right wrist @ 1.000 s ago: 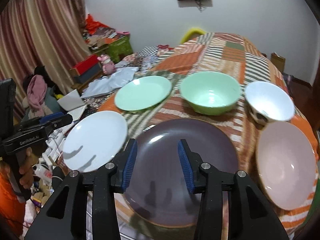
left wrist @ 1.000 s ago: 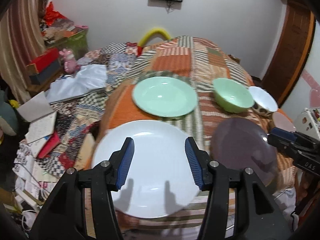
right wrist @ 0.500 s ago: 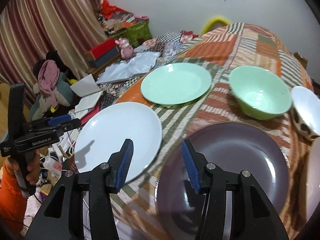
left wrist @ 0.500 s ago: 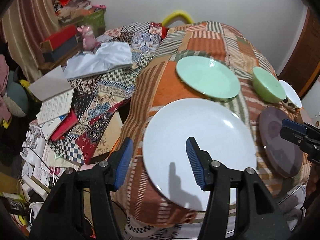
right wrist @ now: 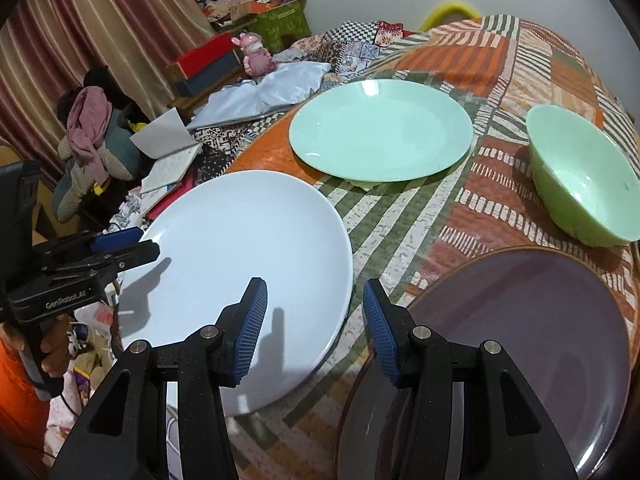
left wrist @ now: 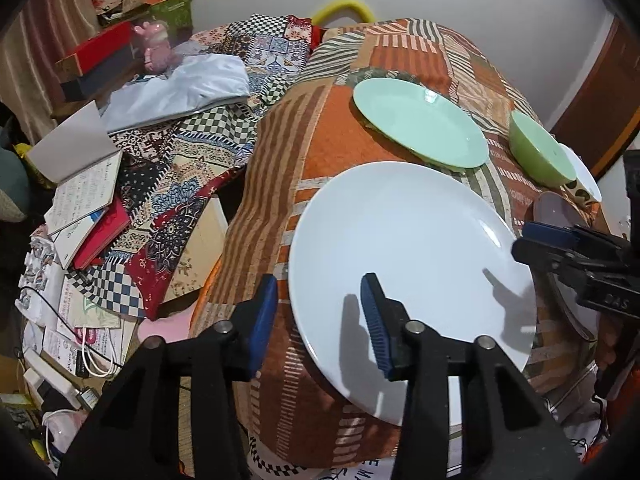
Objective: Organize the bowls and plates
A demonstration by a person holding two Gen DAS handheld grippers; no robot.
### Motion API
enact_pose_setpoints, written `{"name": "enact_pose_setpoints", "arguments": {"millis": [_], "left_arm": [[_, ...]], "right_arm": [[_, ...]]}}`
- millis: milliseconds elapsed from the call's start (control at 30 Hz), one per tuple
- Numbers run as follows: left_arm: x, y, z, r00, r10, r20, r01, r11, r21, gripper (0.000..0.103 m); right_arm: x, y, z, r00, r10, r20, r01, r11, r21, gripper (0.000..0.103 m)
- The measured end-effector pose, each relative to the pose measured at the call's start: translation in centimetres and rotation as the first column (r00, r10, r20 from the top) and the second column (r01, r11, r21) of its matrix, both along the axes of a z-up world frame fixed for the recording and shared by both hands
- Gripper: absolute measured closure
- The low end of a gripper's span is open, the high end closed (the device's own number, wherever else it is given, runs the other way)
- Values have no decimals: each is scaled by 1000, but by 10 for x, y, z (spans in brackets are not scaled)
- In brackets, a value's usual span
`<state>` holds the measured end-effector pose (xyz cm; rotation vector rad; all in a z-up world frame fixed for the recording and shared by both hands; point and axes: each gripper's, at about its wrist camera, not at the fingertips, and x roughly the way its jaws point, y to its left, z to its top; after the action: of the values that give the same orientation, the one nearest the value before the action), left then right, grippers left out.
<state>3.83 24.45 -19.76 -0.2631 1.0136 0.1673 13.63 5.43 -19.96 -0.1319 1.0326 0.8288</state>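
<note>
A large white plate (left wrist: 412, 264) (right wrist: 248, 264) lies at the near left edge of the patchwork-covered table (left wrist: 320, 152). My left gripper (left wrist: 318, 320) is open and straddles the plate's left rim, one finger outside it and one over it. My right gripper (right wrist: 312, 320) is open, its fingers above the gap between the white plate and a dark purple plate (right wrist: 532, 340). A mint green plate (left wrist: 420, 122) (right wrist: 380, 130), a green bowl (right wrist: 584, 188) (left wrist: 538, 150) and a white patterned bowl (left wrist: 584, 184) sit farther back.
Left of the table lies a cluttered surface with patterned cloth (left wrist: 180, 160), open notebooks (left wrist: 80, 192), a red box (left wrist: 96, 56) and a pink toy (right wrist: 256, 54). A striped curtain (right wrist: 100, 20) hangs behind. The table edge drops off just left of the white plate.
Both grippers have swung left. The left one moved from over the middle of the white plate to its left rim; the right one moved from over the purple plate to the gap beside the white plate.
</note>
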Motion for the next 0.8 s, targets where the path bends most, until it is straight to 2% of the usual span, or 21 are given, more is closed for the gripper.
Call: {"name": "enact_pose_setpoints", "arguments": {"millis": [67,367,800], "left_arm": [[1,-1,-1,1000,-6,-1,6,1000,-4,68],[-1,4,-4,1000,-9,-7,9,1000,-24,73],[-5,2,-12,1000,-4,-19,3,998,-63,74]], "right_arm": [[1,2,-2,1000,6,-10,-7,1000,-9,66],[6,9,-11,1000,7,-28,-8,999,-53,72],[4,18,-17,999,51,-9,-52,993,-106,68]]}}
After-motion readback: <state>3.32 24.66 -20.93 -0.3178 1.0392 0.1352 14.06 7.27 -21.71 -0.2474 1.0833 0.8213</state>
